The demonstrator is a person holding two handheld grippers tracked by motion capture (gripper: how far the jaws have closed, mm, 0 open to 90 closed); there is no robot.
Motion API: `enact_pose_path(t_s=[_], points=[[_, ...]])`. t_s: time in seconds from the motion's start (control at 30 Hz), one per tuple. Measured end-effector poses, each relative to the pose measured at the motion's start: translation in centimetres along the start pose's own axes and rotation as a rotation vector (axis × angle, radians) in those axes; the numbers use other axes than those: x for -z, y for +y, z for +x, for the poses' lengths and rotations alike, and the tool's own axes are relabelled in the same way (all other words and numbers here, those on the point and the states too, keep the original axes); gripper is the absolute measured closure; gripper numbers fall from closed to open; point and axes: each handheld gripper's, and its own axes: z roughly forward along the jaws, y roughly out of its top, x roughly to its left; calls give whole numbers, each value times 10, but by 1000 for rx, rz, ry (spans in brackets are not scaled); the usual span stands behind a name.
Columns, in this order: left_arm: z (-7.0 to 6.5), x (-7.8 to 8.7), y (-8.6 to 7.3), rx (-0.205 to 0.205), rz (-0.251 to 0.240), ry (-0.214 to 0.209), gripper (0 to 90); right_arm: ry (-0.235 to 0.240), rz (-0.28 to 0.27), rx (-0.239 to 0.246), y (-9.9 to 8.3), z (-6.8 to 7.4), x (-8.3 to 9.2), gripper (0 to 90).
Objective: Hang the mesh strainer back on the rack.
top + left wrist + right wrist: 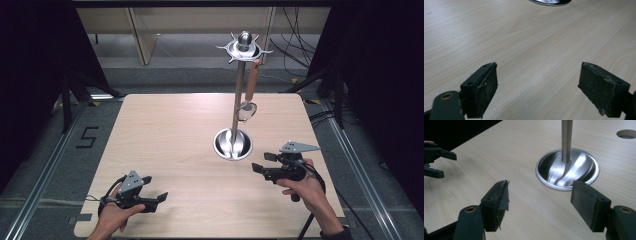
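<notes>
Wood table [165, 130]: rack dish [233, 143] w/ nothing inside; both hand-held grippers [264, 162] [155, 196] open.

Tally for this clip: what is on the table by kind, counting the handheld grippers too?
Metal utensil stand: 1
Wooden-handled utensil hanging from the stand's top ring: 1
Handheld grippers, left gripper and right gripper, both with jaws open and holding nothing: 2
Total: 4
</notes>
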Motion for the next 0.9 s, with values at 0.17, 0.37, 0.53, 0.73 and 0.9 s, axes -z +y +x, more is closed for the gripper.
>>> enact_pose_path(t_s=[0.17,0.37,0.53,0.73,0.9], points=[[-1,0,0,11,-6,-3,148,-5,7,-18,-4,1,-1,314],[0,0,0,0,2,0,148,-3,17,-24,-8,0,-2,310],[0,0,0,-1,3,1,148,-9,29,-12,-11,-2,-3,307],[-1,0,-1,8,-4,0,148,-11,45,-8,-16,-4,-3,306],[-1,0,-1,8,-4,0,148,3,49,-6,-21,-6,-5,305]])
